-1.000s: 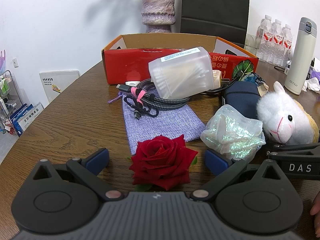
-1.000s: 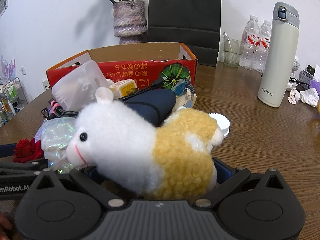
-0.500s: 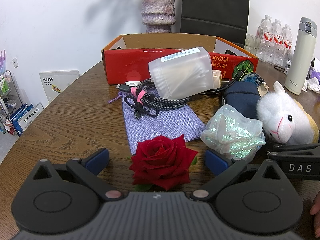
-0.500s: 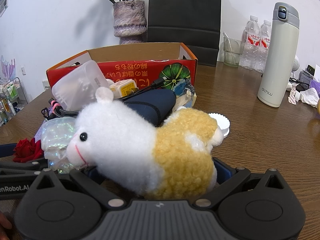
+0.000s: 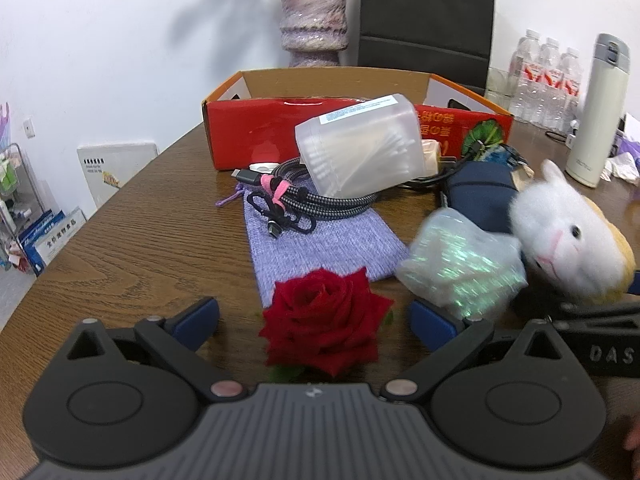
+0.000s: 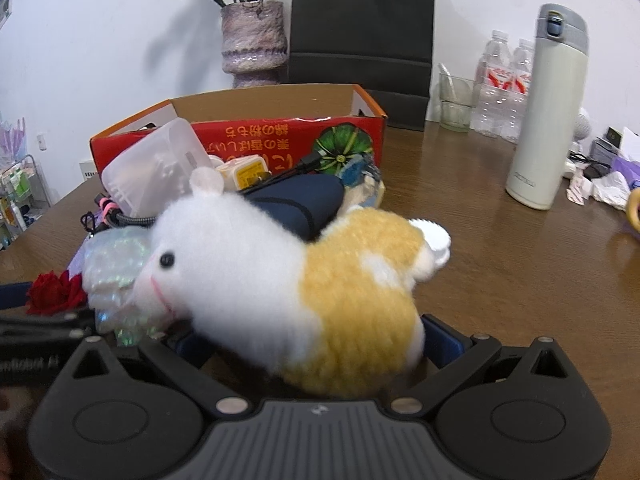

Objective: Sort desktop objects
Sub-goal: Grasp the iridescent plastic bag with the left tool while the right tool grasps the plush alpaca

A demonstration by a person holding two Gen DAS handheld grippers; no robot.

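A red rose (image 5: 324, 328) lies on the wooden table between the blue fingertips of my left gripper (image 5: 314, 318), which stands open and clear of the petals. A white and yellow plush animal (image 6: 288, 280) sits between the fingers of my right gripper (image 6: 316, 344); these are spread wide, so it is open. The plush's head (image 5: 560, 236) leans on an iridescent bag (image 5: 460, 268). Behind lie a purple pouch (image 5: 320, 244), braided cables (image 5: 312, 196), a translucent plastic box (image 5: 360, 148) and a navy case (image 5: 480, 192). A red cardboard box (image 5: 248, 132) stands open further back.
A white thermos (image 6: 548, 108), water bottles (image 6: 500, 88) and a glass (image 6: 454, 100) stand at the back right. A vase (image 5: 312, 20) and a black chair (image 5: 424, 12) are behind the box. A white lid (image 6: 436, 236) lies by the plush. Bare wood shows at the left.
The plush has shifted and tipped, its head turned more downward, and it is blurred by motion. The right wrist view moved slightly. The rose and the left gripper are unchanged.
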